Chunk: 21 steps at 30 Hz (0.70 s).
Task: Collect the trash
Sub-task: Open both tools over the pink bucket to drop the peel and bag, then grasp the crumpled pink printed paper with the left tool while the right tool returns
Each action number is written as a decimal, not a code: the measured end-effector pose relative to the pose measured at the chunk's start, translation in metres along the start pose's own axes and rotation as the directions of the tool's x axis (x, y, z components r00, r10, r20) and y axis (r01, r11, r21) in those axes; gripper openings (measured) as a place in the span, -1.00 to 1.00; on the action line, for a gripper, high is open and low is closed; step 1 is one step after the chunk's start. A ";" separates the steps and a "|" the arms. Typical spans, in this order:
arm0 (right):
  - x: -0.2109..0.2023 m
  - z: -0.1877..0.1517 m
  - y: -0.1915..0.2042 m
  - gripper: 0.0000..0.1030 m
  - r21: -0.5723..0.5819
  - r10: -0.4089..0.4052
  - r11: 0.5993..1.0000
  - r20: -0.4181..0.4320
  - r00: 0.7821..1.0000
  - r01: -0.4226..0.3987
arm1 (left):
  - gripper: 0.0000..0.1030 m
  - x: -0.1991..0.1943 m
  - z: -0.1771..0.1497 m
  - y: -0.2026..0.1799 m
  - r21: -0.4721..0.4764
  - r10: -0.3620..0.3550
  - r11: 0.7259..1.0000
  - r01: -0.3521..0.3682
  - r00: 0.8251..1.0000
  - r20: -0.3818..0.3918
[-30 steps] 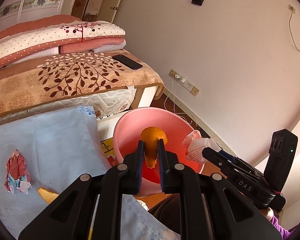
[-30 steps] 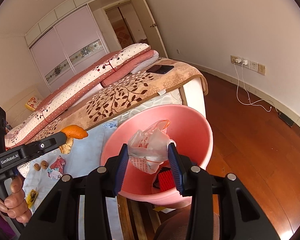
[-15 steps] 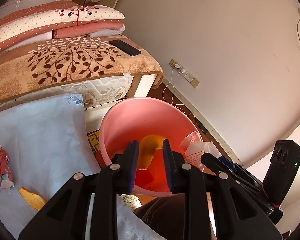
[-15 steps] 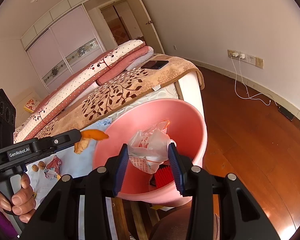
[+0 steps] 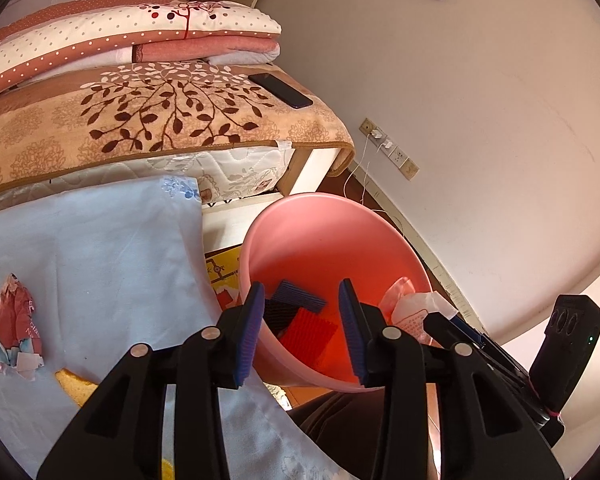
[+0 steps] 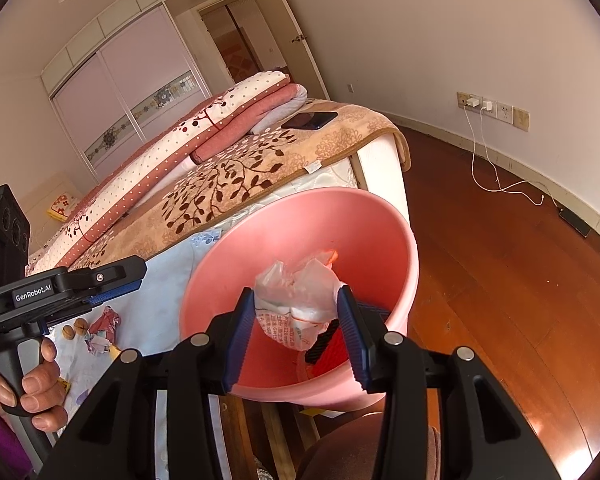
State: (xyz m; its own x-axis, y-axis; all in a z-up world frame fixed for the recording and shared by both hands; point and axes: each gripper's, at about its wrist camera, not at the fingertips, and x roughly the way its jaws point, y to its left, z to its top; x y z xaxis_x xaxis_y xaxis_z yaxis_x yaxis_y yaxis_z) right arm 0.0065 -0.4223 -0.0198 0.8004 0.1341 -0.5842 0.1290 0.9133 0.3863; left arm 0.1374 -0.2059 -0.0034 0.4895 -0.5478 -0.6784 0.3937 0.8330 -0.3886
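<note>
A pink bin point(image 5: 328, 232) point(image 6: 380, 232) stands beside the light-blue cloth point(image 5: 100, 248) point(image 6: 160, 304). My left gripper point(image 5: 302, 328) is open and empty over the bin's near rim; it also shows in the right wrist view point(image 6: 116, 286). My right gripper point(image 6: 298, 320) is shut on a crumpled white plastic bag point(image 6: 300, 300) point(image 5: 414, 312) and holds it over the bin. Red and dark items point(image 5: 300, 320) lie in the bin's bottom. A crumpled red wrapper point(image 5: 14, 320) point(image 6: 104, 324) and an orange peel piece point(image 5: 74, 384) lie on the cloth.
A bed with a leaf-patterned blanket point(image 5: 140, 112), folded quilts point(image 5: 132, 36) and a black phone point(image 5: 280, 90) stands behind the cloth. Two walnuts point(image 6: 74, 328) lie near the wrapper. Charger cables point(image 6: 496, 176) trail over the wooden floor point(image 6: 500, 280) by the wall.
My left gripper opened over the bin and the orange peel it held is gone from its jaws. The right gripper still holds the plastic bag, barely moved.
</note>
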 end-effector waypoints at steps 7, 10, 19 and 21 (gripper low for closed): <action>0.005 0.001 -0.001 0.05 -0.005 -0.007 1.000 0.003 1.000 0.007 | -0.25 -0.021 0.003 0.028 -0.041 0.054 0.998 -0.053 0.998 0.034; 0.006 0.005 0.001 0.12 -0.038 -0.040 0.998 0.039 0.998 0.041 | -0.25 -0.035 0.002 0.042 -0.044 0.098 0.994 -0.096 0.994 0.054; 0.035 0.033 -0.009 0.14 -0.153 -0.083 0.983 0.098 0.992 0.098 | -0.25 -0.076 -0.014 0.099 -0.047 0.303 0.953 -0.299 0.949 0.086; 0.044 0.041 -0.018 0.14 -0.148 -0.089 0.983 0.108 0.990 0.105 | -0.25 -0.081 -0.019 0.115 -0.071 0.345 0.937 -0.341 0.936 0.068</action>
State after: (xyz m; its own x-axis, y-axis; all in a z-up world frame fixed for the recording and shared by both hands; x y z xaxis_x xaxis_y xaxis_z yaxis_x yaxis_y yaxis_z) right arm 0.0633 -0.4484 -0.0229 0.8441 0.0098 -0.5361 0.1241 0.9691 0.2131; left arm 0.1285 -0.0637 -0.0049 0.6470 -0.2304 -0.7268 0.1469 0.9731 -0.1776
